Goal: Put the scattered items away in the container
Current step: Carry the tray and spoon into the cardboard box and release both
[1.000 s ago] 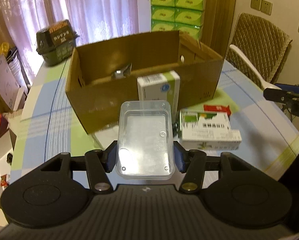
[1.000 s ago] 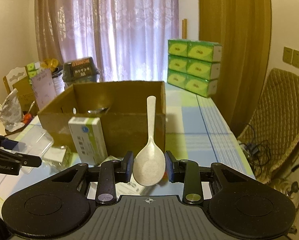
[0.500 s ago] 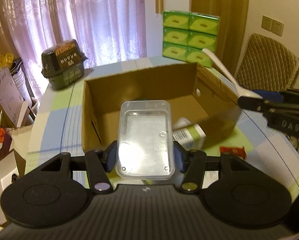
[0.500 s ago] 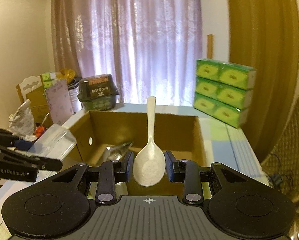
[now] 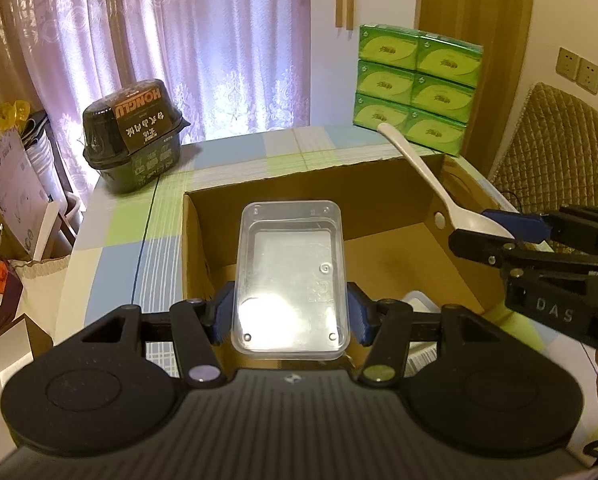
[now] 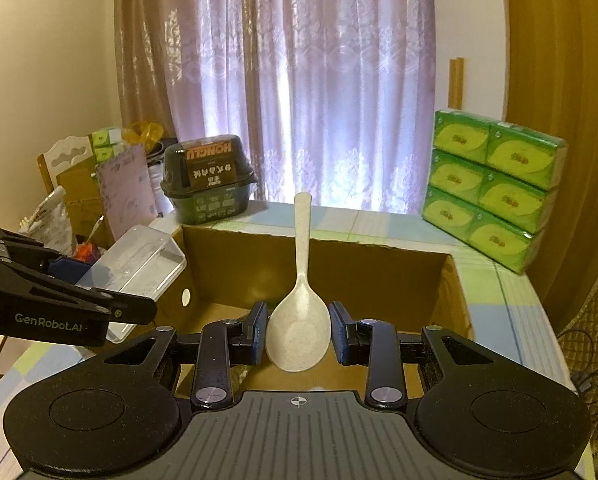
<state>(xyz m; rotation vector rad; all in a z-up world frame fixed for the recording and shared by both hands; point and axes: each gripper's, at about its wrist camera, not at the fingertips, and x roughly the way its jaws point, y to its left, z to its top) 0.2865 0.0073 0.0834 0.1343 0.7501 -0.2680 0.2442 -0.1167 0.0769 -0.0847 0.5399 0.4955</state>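
My left gripper (image 5: 289,316) is shut on a clear plastic box (image 5: 289,276), held level over the near-left part of the open cardboard box (image 5: 299,176). My right gripper (image 6: 297,336) is shut on the bowl of a speckled white spoon (image 6: 299,320), whose handle points up and away over the cardboard box (image 6: 319,244). In the left wrist view the right gripper (image 5: 495,228) and its spoon (image 5: 419,172) hang above the box's right wall. In the right wrist view the left gripper (image 6: 111,304) with the clear plastic box (image 6: 135,264) is at the box's left wall.
A white item (image 5: 419,298) lies low inside the cardboard box. A black noodle bowl (image 5: 133,136) stands at the table's far left, stacked green tissue packs (image 5: 415,84) at the far right. A padded chair (image 5: 559,152) is on the right and clutter (image 6: 79,200) beside the table's left.
Both grippers have moved forward and up, from in front of the cardboard box to over its opening. The packets lying before the box have dropped out of view.
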